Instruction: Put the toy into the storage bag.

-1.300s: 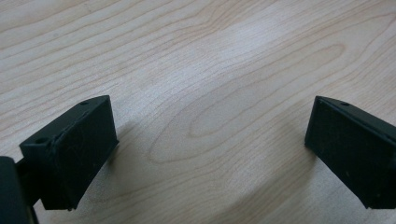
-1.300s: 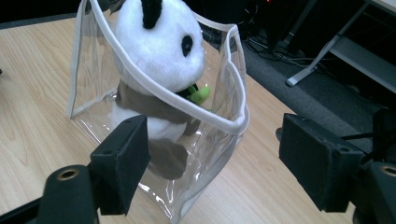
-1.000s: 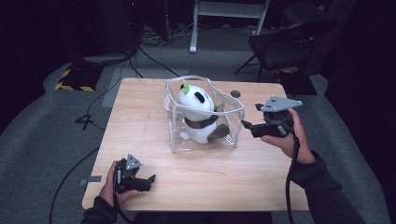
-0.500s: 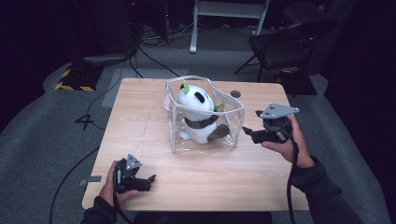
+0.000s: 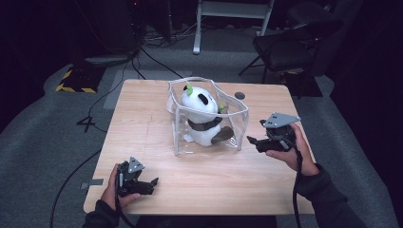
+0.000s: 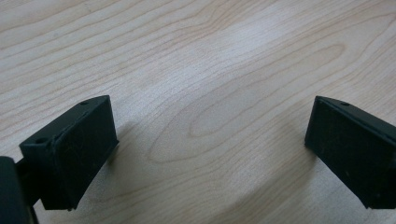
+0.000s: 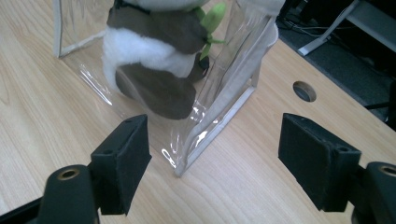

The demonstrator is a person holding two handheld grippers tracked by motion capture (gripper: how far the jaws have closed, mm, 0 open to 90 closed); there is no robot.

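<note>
A plush panda (image 5: 202, 118) sits upright inside a clear plastic bag (image 5: 233, 126) with white edging at the middle of the wooden table (image 5: 142, 128). My right gripper (image 5: 250, 140) hovers low just right of the bag, open, jaws toward the bag's near right corner. In the right gripper view its jaws stand wide with nothing between them (image 7: 212, 165); the bag's corner seam (image 7: 217, 128) and the panda (image 7: 154, 56) lie just ahead. My left gripper (image 5: 153, 182) rests near the front left edge, open. In the left gripper view its empty jaws (image 6: 210, 149) hang over bare wood.
A round cable hole (image 5: 240, 95) lies in the tabletop behind the bag. A black chair (image 5: 294, 42) and a white frame (image 5: 233, 14) stand on the grey floor beyond the far edge, with cables and a striped mat (image 5: 76, 78) at the left.
My right gripper has come down and a little toward the near edge, staying beside the bag's right side. The left gripper, bag and panda have not moved.
</note>
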